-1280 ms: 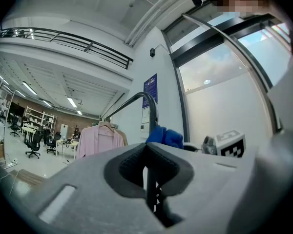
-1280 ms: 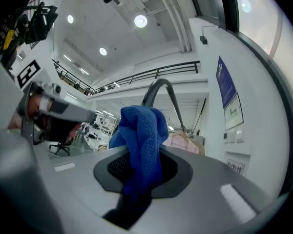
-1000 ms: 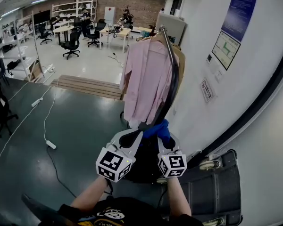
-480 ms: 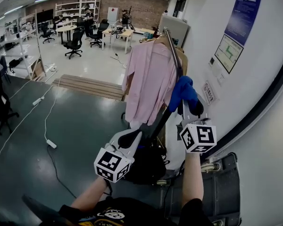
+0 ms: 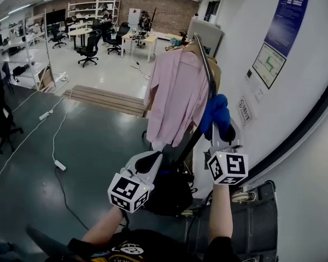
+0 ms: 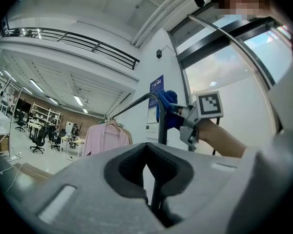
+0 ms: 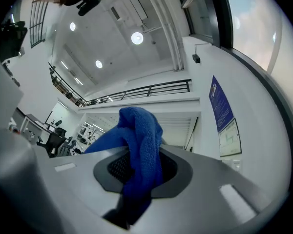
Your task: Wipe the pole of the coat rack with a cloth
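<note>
The coat rack's dark pole slants up past a pink shirt. My left gripper is shut on the lower part of the pole, which shows as a thin dark bar between its jaws. My right gripper is higher up, shut on a blue cloth that lies against the pole. In the right gripper view the cloth bulges out from between the jaws of that gripper. In the left gripper view the cloth sits by the pole's upper bend.
A white wall with posters stands close on the right. A black bag lies at the rack's foot and a grey suitcase beside it. Cables and a power strip run over the dark floor on the left.
My right gripper carried the cloth from low on the pole up to its upper part, then slipped down slightly. The left gripper stayed shut on the lower pole.
</note>
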`<state>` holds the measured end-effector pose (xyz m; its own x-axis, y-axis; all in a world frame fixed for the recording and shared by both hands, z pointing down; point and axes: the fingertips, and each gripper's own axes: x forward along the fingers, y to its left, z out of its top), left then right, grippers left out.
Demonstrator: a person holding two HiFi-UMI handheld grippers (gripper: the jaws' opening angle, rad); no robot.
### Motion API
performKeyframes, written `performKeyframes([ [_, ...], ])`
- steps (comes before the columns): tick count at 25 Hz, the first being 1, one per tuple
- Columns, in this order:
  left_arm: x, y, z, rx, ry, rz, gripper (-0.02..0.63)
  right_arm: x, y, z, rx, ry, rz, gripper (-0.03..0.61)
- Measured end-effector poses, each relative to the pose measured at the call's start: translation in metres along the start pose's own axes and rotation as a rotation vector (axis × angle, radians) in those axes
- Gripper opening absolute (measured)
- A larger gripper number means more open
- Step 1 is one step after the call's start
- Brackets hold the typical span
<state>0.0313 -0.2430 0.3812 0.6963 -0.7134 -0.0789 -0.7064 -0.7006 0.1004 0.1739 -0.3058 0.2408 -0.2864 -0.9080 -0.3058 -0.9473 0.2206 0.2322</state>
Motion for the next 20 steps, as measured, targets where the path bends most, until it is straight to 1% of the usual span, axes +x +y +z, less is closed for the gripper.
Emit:
performKeyframes([
  [4,0.004,-0.002,-0.005,-0.010,0.015,-0.012,0.003,-0.031,0.025,-0.058,0.028,0.076,0.004,0.071],
  [8,0.010,-0.004,-0.017,-0.009,0.034,-0.015,0.003,-0.056,0.044,-0.114,0.116,0.165,0.009,0.071],
  [12,0.014,-0.005,-0.038,-0.021,0.077,-0.007,0.003,-0.078,0.062,-0.164,0.202,0.266,0.003,0.071],
  [14,0.014,-0.007,-0.045,-0.028,0.091,-0.010,0.002,-0.085,0.067,-0.173,0.208,0.279,-0.004,0.069],
  [20,0.011,-0.013,-0.050,-0.031,0.097,-0.015,0.003,-0.085,0.067,-0.175,0.196,0.289,0.000,0.067],
])
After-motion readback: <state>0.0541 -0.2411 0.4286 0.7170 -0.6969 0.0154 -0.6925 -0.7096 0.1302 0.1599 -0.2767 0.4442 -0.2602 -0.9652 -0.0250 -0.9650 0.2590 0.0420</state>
